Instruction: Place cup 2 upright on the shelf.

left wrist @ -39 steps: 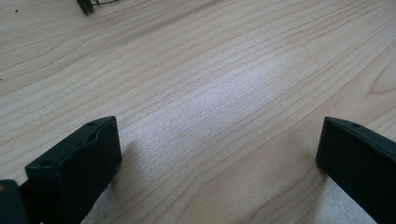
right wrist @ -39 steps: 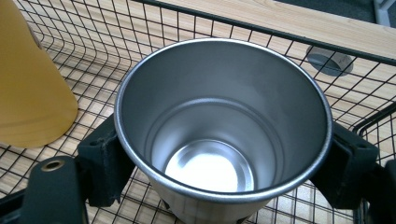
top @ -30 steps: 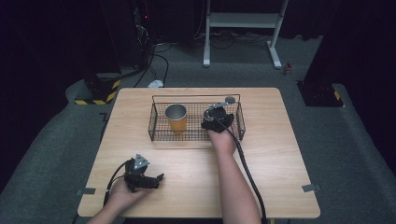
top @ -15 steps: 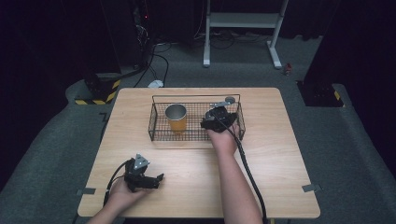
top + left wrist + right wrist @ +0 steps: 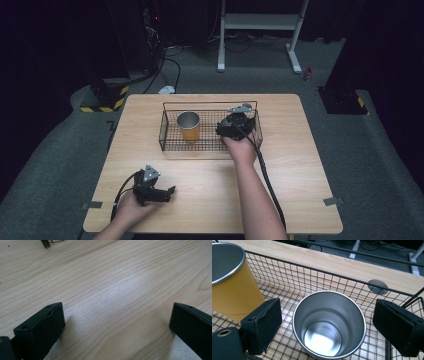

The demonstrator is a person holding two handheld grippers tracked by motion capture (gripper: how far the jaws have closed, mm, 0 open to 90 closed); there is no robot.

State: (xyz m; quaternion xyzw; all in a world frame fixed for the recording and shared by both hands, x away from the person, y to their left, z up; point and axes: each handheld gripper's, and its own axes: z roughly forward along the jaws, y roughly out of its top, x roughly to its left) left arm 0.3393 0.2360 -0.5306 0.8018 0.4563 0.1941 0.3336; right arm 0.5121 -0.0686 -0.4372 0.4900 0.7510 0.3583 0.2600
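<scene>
A black wire basket [image 5: 170, 142] stands on the wooden table [image 5: 300, 165], toward its far side. Inside it, left of middle, an orange cup [image 5: 188, 126] with a steel rim stands upright [image 5: 232, 290]. My right gripper [image 5: 228, 127] hangs over the basket's right part, open. An upright, empty steel cup [image 5: 329, 325] stands between its two fingers [image 5: 263, 323], which flank the cup without pressing on it. My left gripper [image 5: 167, 192] rests near the table's front left, open [image 5: 118, 320] over bare wood with nothing between its fingers.
A round grey cable port [image 5: 377, 286] sits in the table just beyond the basket. A white frame [image 5: 260, 30] and cables lie on the floor past the table's far edge. A yellow-and-black striped block [image 5: 102, 102] sits at the far left.
</scene>
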